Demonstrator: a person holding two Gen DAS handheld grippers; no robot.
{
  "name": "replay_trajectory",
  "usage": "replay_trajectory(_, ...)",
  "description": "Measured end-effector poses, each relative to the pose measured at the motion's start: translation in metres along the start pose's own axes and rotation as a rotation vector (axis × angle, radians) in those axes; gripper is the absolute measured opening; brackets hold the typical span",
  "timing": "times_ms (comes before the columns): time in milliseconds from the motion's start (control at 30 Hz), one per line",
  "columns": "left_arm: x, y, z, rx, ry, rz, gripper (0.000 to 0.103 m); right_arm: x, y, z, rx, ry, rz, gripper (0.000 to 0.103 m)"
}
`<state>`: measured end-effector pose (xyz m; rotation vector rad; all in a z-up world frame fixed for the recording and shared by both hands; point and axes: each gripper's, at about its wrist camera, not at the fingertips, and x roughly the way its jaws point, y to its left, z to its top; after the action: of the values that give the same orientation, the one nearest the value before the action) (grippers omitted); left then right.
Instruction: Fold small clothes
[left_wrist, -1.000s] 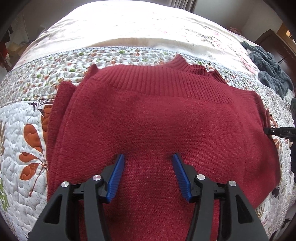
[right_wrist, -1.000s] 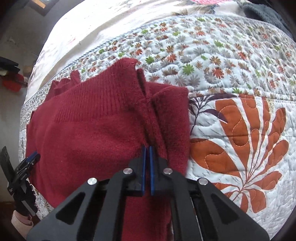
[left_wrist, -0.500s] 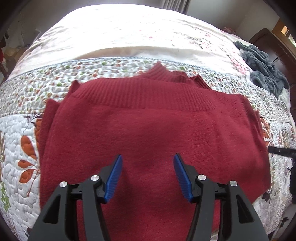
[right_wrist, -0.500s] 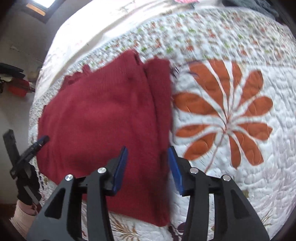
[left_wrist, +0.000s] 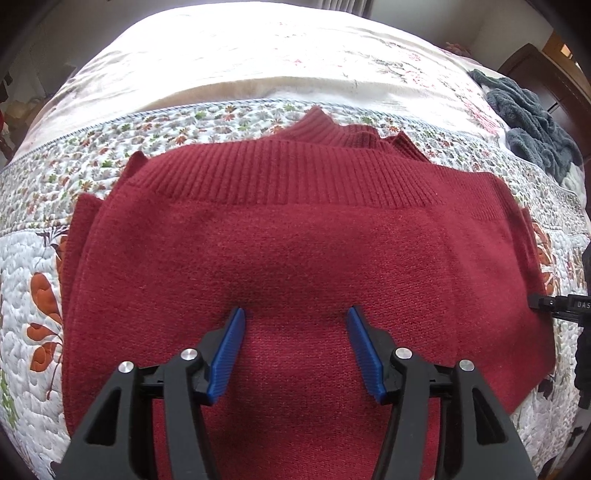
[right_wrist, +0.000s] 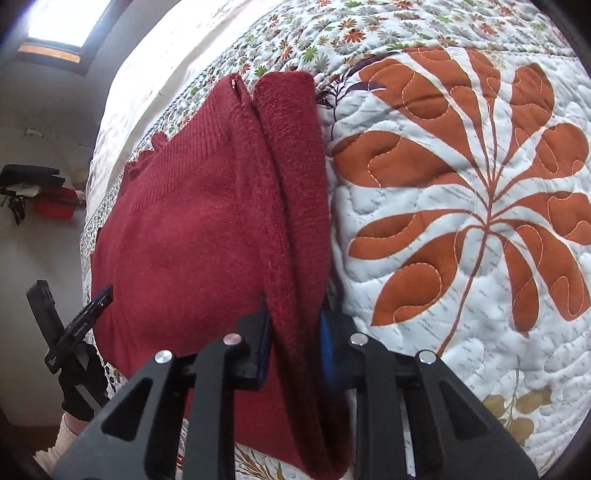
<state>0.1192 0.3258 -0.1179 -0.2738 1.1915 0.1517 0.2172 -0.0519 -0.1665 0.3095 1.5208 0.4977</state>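
Left gripper (left_wrist: 295, 347): blue pads (left_wrist: 226, 354) spread wide, holding nothing, poised over the middle of the near part of the sweater (left_wrist: 295, 240). Whether the tips touch the knit cannot be told.

Right gripper (right_wrist: 295, 343): fingers set narrow around the sweater's (right_wrist: 192, 229) folded right edge, one pad (right_wrist: 263, 343) on the body side, the other (right_wrist: 327, 347) on the quilt side. The thick doubled fold (right_wrist: 295, 192) runs between them. Whether the pads press the fabric cannot be told; the fold hides the contact.

Sweater: dark red knit, lying flat on the quilt (left_wrist: 33, 280), folded into a rough rectangle. The ribbed band (left_wrist: 295, 173) lies across its far side; the ribbed collar (left_wrist: 332, 131) shows just beyond that band. A folded-under layer shows along its left edge.

Quilt (right_wrist: 461, 206): white, with a large orange leaf pattern (right_wrist: 476, 177) just right of the sweater and a strip of small flowers (left_wrist: 207, 118) beyond its far side. A pale sheet (left_wrist: 258, 48) covers the bed beyond the strip.

A grey fleece heap (left_wrist: 532, 125) lies well to the far right of the sweater.

The left-hand tool (right_wrist: 79, 321) and a black glove (right_wrist: 79, 391) show just off the sweater's left edge in the right wrist view
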Motion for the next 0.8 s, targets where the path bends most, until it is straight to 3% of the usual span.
replay_trajectory(267, 0.002, -0.001, 0.0, 0.009, 0.001, 0.007, 0.06, -0.015, 0.007, 0.001, 0.043, -0.011, 0.031, 0.014)
replay_trajectory(433, -0.003, -0.001, 0.002, 0.024, 0.006, 0.001, 0.06, -0.046, 0.051, 0.003, -0.008, -0.04, 0.091, 0.013)
replay_trajectory(533, -0.01, 0.001, 0.002, 0.021, 0.003, -0.018, 0.06, -0.058, 0.093, 0.008, -0.098, -0.045, 0.057, 0.013)
replay_trajectory(800, -0.034, 0.01, 0.007, 0.03, -0.039, -0.054, 0.06, -0.043, 0.183, 0.008, -0.267, -0.004, 0.06, 0.013)
